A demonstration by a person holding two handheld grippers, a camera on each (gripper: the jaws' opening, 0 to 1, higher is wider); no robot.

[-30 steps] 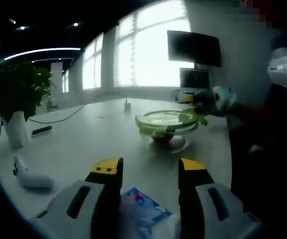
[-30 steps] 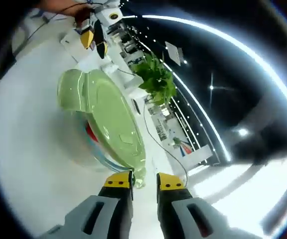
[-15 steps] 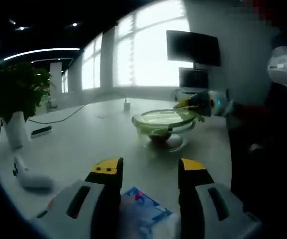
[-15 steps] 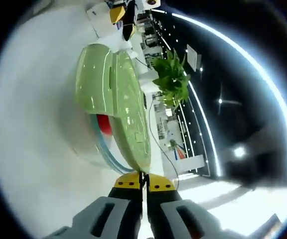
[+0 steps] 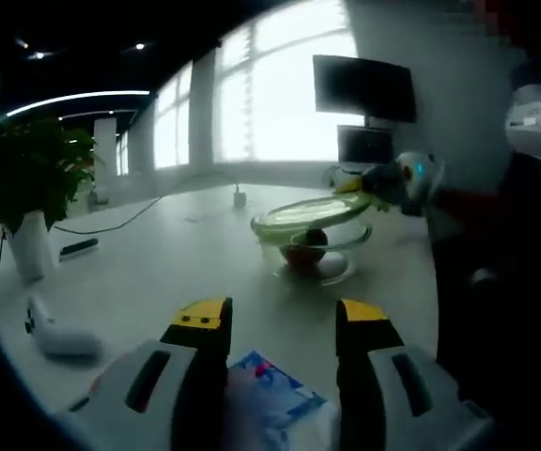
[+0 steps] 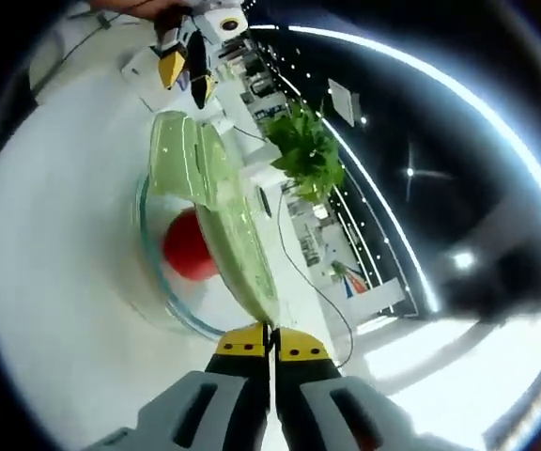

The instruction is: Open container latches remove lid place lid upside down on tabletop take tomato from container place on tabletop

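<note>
Right gripper (image 6: 270, 331) pinched on edge of green lid (image 6: 216, 211), lid tilted up off glass bowl (image 6: 162, 301) w/ tomato (image 6: 189, 246) inside. Left gripper (image 5: 283, 318) wide, holding nothing, low over table (image 5: 158, 263).

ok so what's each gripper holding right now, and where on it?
The right tongs are shut on the rim of the green lid, tilted up off the glass container. The left tongs are open, holding nothing.

The right gripper (image 6: 271, 340) has its jaws pressed together (gripping the lid (image 6: 222, 216) edge). The left gripper (image 5: 282, 324) hangs low with jaws apart.
</note>
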